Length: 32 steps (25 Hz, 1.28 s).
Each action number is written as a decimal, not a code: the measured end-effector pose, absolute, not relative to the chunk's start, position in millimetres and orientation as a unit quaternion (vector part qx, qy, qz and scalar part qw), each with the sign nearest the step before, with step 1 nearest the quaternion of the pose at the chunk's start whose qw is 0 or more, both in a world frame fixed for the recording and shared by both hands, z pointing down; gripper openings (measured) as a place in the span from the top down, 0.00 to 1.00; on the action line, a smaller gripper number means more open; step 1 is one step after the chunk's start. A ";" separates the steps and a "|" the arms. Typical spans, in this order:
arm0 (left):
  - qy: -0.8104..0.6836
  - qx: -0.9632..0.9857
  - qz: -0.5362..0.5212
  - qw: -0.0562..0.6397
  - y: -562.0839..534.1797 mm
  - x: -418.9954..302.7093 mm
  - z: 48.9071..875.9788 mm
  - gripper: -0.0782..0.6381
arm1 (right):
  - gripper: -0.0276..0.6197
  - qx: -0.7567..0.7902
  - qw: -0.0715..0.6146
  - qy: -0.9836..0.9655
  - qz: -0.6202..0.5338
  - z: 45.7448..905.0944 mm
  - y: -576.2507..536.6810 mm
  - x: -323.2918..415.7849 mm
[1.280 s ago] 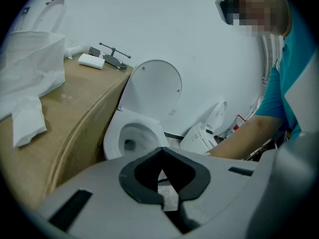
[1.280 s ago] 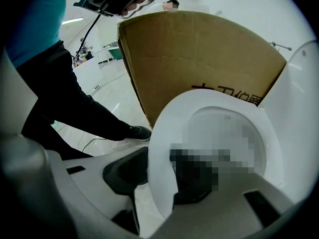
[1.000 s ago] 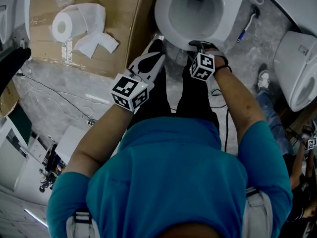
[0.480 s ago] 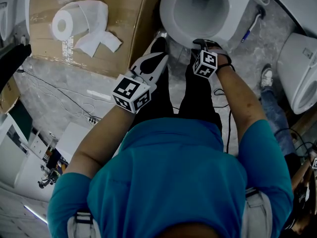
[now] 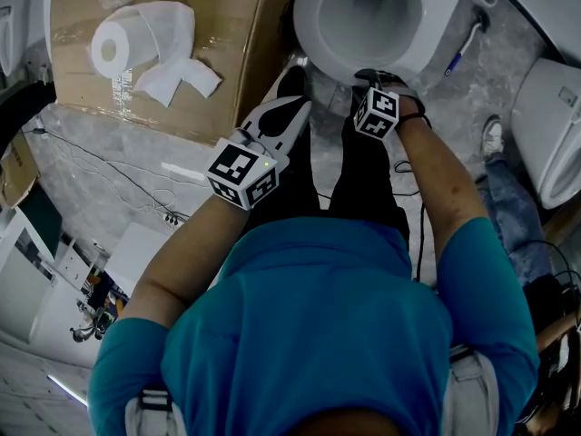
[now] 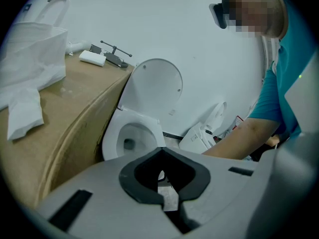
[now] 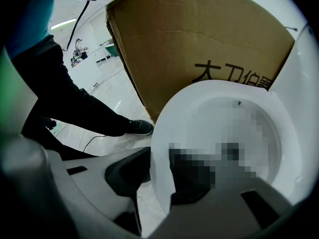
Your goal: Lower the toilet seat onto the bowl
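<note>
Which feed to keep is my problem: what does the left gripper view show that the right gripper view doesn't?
Only left gripper view: the raised toilet lid, a second toilet, the shut left gripper. Only right gripper view: the right gripper, jaws just closing astride the toilet seat, and a black shoe. Both: the toilet bowl, the cardboard box.

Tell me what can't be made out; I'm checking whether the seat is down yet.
Right gripper view: a mosaic patch covers the toilet seat ring's middle and the right gripper's inner jaw. Its jaws have just been closing, seat rim between them; grip unconfirmed.
Head view: the marker cube hides those jaws; from straight above, any gap between seat and bowl is unreadable.
Left gripper view: the left gripper's own body hides the seat's front.
</note>
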<state>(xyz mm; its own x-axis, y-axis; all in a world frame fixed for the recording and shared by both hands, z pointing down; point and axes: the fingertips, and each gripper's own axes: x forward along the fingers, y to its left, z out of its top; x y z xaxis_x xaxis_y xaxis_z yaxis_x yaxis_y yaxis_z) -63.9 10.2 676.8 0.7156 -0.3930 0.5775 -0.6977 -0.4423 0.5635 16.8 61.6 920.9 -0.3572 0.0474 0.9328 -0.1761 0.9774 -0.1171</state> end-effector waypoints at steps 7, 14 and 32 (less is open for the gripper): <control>-0.324 0.831 0.185 0.411 10.7 -61.3 676.4 0.88 | 0.77 0.036 0.573 -0.812 0.106 923.1 62.1 15.4; -0.321 0.836 0.184 0.405 8.5 -62.7 662.3 0.88 | 0.83 0.059 0.566 -0.813 0.121 908.5 61.3 17.1; -0.309 0.876 0.137 0.343 -41.1 -61.6 543.4 0.88 | 0.95 0.216 0.448 -0.843 0.204 746.8 -1.1 26.1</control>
<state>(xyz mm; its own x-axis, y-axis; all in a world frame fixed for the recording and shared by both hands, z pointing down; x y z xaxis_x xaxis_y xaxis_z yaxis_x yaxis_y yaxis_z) -61.6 -41.1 543.4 0.7719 -0.4476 0.4515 -0.6352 -0.5734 0.5174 26.1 -1.1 746.8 -0.5044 -0.1817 0.8441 -0.5474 0.8233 -0.1499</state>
